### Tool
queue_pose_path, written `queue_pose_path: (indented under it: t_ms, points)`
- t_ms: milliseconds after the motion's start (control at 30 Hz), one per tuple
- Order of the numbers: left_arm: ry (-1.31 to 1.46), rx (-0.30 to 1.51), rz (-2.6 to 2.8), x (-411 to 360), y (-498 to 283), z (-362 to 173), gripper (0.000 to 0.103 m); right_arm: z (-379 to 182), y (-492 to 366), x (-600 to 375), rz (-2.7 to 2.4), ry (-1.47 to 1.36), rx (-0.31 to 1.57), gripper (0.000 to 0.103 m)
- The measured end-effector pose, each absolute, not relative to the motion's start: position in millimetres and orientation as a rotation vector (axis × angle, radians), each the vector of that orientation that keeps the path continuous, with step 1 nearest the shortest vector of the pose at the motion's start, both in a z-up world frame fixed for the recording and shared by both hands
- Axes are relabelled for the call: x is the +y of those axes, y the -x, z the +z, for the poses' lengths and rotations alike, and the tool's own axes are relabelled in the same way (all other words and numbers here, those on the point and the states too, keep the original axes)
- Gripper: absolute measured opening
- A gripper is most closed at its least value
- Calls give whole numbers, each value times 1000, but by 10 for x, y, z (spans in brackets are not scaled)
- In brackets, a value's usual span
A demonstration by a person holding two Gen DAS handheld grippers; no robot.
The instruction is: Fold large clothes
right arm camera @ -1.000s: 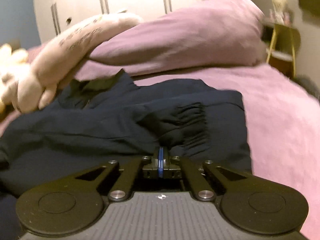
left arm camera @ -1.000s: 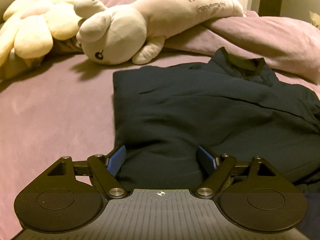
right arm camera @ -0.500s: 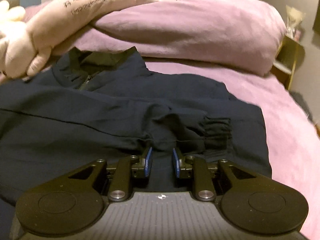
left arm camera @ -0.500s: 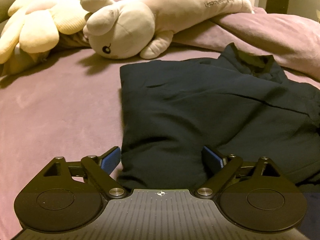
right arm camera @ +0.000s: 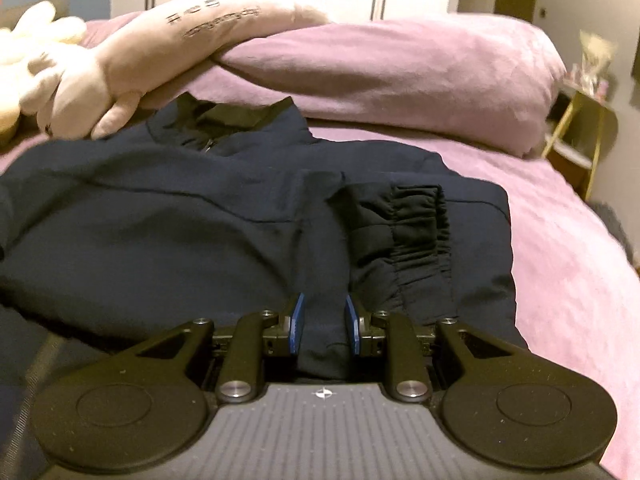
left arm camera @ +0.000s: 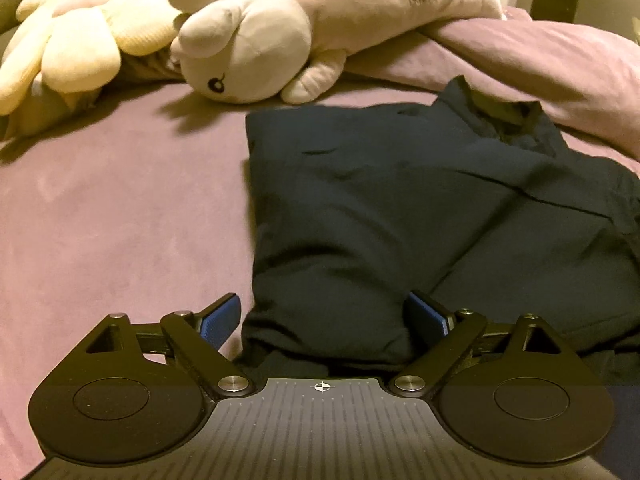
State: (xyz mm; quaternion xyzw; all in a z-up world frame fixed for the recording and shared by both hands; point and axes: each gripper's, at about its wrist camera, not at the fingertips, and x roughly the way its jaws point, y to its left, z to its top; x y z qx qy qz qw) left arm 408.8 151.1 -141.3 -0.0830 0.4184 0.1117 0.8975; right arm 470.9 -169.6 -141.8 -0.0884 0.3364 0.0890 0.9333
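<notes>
A dark navy jacket lies partly folded on the bed, its collar toward the head end and just beside the mauve pillow. One sleeve is laid across the body, its gathered cuff resting on top near the jacket's right edge. The left gripper stands spread wide over the jacket's near left corner, the fabric bulging between the blue pads — whether they touch the cloth cannot be told. The right gripper is parted only narrowly, a ridge of the jacket's near hem sitting in the gap without being pinched. A long cream plush rabbit lies along the head of the bed, partly on the pillow, with a yellow flower plush toward the head-left corner.
</notes>
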Motion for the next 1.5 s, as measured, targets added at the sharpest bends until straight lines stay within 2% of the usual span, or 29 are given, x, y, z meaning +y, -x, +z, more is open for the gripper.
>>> queue_pose_path:
  t_ms: [167,267,300,333,433,467,533,600,767,900,1167,1300,1367,1400,1500]
  points:
    - [263,900,251,1613,-4063,-1391,96,-1335,-4822,-1650,179,191,741,22]
    - [318,906,262,1755,-3922,-1327,96,-1143,-4660,-1817,186,94,763,22]
    - [326,907,276,1819,-3834,-1294,95,-1075,-4533,-1890,187,60,761,25]
    - [324,910,290,1870,-3759,-1271,92,-1008,-4354,-1992,185,24,767,36]
    - [277,920,312,2086,-3310,-1183,85,-930,-3763,-2354,212,-77,801,44]
    - [263,905,308,2150,-3126,-1146,86,-927,-3548,-2487,213,-106,814,47]
    - [245,874,314,2259,-2696,-1041,87,-953,-3110,-2774,198,-162,855,58]
    - [262,865,309,2383,-2179,-944,88,-997,-2682,-3064,159,-216,895,60]
    - [388,884,266,2507,-1117,-876,94,-1136,-1887,-3535,196,-366,980,73]
    - [529,939,127,2365,-715,-1078,94,-1198,-1626,-3672,213,-409,973,73]
    - [563,991,26,2057,-689,-1323,93,-1310,-1564,-3981,180,-519,1001,73]
    - [642,1021,24,2131,-719,-1460,90,-1445,-1550,-4036,210,-567,1024,64]
    - [686,1022,26,2177,-696,-1499,86,-1458,-1551,-4070,223,-576,1031,52]
    - [700,1022,22,2206,-686,-1493,81,-1470,-1551,-4106,232,-589,1041,44]
    - [715,1023,-6,2248,-648,-1458,70,-1483,-1552,-4185,266,-642,1056,38]
